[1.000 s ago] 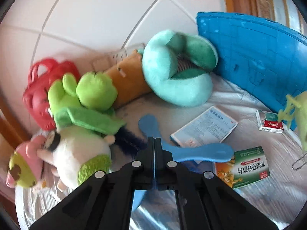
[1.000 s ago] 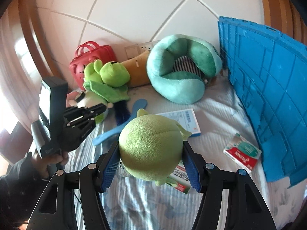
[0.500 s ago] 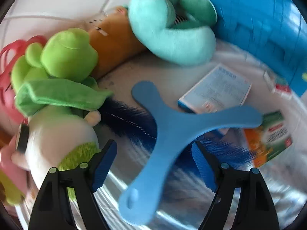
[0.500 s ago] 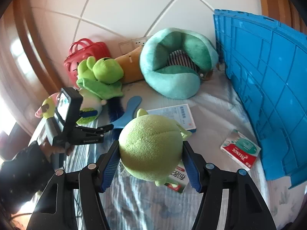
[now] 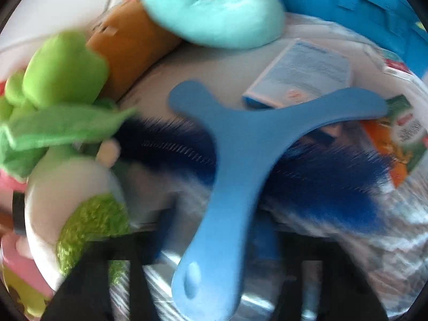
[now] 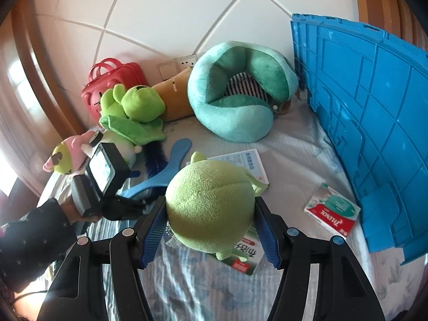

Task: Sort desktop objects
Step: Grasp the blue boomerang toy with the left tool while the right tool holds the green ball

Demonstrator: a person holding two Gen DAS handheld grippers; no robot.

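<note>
A blue brush (image 5: 227,176) with a forked handle and dark blue bristles lies on the pale bedsheet (image 6: 289,160). My left gripper (image 5: 214,232) points down over it with the handle's stem between its jaws. The jaws are closing, and a gap still shows on the left side, though the view is blurred. In the right wrist view the left gripper (image 6: 139,203) sits low at the brush (image 6: 171,165), held by a hand in a dark sleeve. My right gripper (image 6: 209,200) is shut on a round green plush toy (image 6: 210,208), held above the sheet.
A blue crate (image 6: 361,120) stands on the right. A teal neck pillow (image 6: 232,101), brown plush (image 6: 176,99), green frog plush (image 6: 139,107) and red basket (image 6: 112,88) line the back wall. A white-and-blue box (image 6: 240,163), a red-and-white box (image 6: 331,214) and a green box (image 6: 243,256) lie on the sheet.
My left gripper has dropped toward the brush, opened wide from shut, and is now narrowing around the handle. The right gripper keeps still with the green plush toy.
</note>
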